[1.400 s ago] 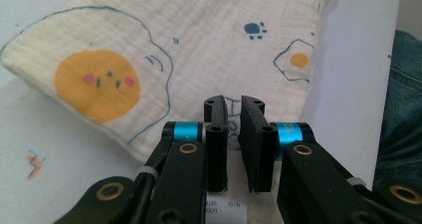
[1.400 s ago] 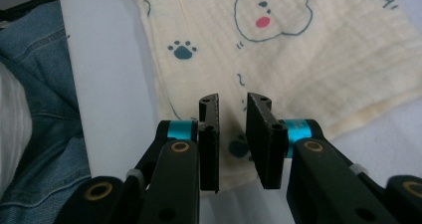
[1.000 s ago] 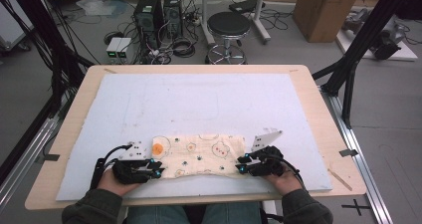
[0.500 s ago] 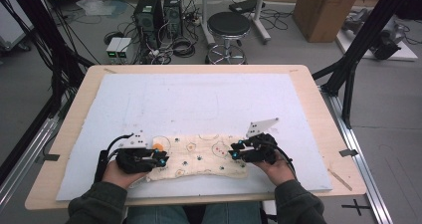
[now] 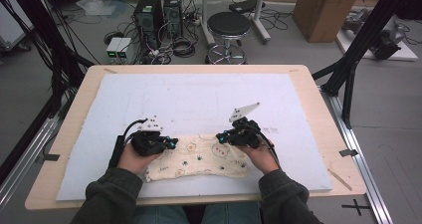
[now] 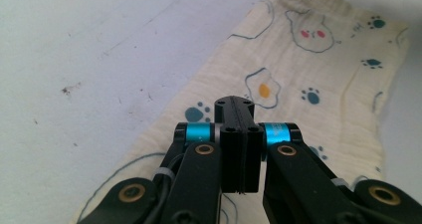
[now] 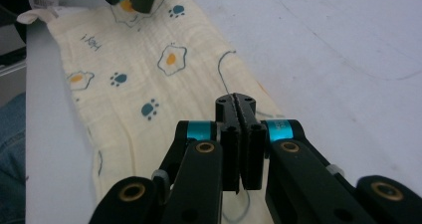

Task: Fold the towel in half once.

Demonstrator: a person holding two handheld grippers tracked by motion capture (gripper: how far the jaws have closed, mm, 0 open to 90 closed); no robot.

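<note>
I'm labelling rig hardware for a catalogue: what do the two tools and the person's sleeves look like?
Both the left tool and right tool are black, with cyan rings and brass pivot screws. Each carries a grey triangular plate and trails a black cable. The sleeves are dark olive-grey.

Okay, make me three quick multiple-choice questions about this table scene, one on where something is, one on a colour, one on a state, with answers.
1. Where does the printed cloth lie?
A. near edge of the white mat
B. far edge
C. on the floor

2. What colour are the paw prints on the cloth?
A. red
B. teal
C. purple

3. How do the left gripper's jaws stand?
A. wide open
B. shut
C. half open

Answers: 1 A, it lies between the two hands by the person. 2 B, teal paws show in both gripper views. 3 B, the jaws meet with no gap.
</note>
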